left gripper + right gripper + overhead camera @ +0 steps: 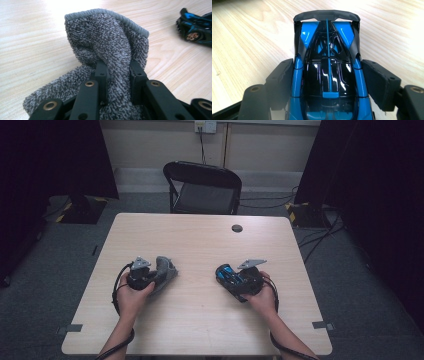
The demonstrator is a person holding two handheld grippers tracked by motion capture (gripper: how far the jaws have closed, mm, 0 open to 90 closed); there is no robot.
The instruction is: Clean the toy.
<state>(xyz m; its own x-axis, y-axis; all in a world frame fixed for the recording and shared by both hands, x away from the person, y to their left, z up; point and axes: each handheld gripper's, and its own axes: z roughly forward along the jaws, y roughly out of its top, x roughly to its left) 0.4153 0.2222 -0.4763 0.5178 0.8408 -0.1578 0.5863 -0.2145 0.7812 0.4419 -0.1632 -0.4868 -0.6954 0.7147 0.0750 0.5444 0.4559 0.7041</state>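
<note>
A fold of the grey terry-cloth towel (107, 47) is pinched between the nearly closed jaws of the left gripper (117, 72); the remainder is bunched and draped onto the pale wood-grain counter (200, 315) at near left. The blue and black glossy toy sports car (328, 75) is clasped by its flanks between the half-open jaws of the right gripper (328, 85), spoiler pointing away, at near right just above the counter. Towel and car are well apart. Judged risks: the smooth car body could slide out of the pads if tilted; the loosely pinched towel fold could pull free if dragged over the counter. No containers are noted on the counter.
</note>
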